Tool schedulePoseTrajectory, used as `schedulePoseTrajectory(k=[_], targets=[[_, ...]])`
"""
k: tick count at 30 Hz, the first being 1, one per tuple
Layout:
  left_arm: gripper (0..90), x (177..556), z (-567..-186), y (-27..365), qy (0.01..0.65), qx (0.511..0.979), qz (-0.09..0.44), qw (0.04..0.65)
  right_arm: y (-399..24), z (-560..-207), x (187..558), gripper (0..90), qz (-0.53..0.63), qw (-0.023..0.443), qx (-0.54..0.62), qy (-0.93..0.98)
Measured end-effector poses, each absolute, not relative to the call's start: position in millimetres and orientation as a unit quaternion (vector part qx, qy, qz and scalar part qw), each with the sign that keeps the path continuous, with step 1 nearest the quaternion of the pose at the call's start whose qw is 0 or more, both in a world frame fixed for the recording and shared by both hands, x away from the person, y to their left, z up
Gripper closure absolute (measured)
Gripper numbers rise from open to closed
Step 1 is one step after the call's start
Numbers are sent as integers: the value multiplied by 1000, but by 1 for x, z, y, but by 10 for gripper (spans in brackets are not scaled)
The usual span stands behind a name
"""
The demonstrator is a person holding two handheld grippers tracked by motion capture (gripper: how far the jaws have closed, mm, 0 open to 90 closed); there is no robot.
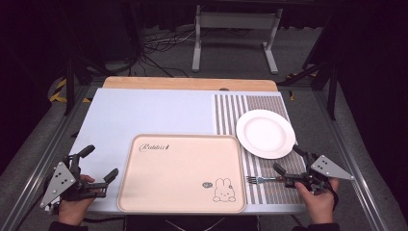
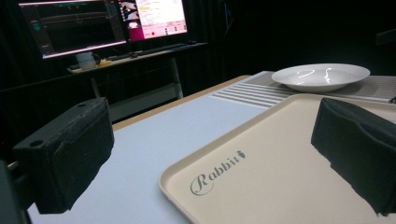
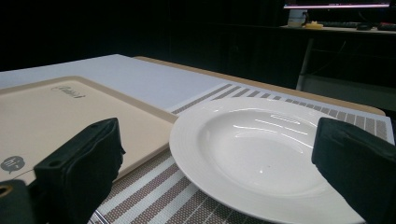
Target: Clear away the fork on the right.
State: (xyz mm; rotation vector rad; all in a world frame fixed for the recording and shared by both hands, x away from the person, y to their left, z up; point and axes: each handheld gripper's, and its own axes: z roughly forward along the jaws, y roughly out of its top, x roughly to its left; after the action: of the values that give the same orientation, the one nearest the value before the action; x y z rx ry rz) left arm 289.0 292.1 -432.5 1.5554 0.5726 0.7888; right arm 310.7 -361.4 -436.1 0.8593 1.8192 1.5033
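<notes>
Fork lies on the striped placemat at the lower right of the high view, tines toward the beige tray, its handle end under the right gripper. That gripper's jaws stand wide apart with nothing pressed between them; in the right gripper view they frame the white plate, which sits on the same mat just above the fork and right of the tray. The left gripper hovers at the lower left of the high view, beside the tray's left edge, jaws spread and empty. In the left gripper view the plate shows at the upper right.
</notes>
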Motion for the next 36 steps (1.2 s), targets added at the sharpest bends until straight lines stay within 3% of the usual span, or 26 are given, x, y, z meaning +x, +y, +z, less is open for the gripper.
schedulePoseTrajectory(k=[22, 36], targets=[[0, 289, -432, 293, 251, 670, 338, 611, -361, -435, 311, 26, 574, 308, 325, 685], [0, 289, -432, 293, 252, 670, 338, 611, -340, -420, 336, 25, 560, 254, 313, 724]])
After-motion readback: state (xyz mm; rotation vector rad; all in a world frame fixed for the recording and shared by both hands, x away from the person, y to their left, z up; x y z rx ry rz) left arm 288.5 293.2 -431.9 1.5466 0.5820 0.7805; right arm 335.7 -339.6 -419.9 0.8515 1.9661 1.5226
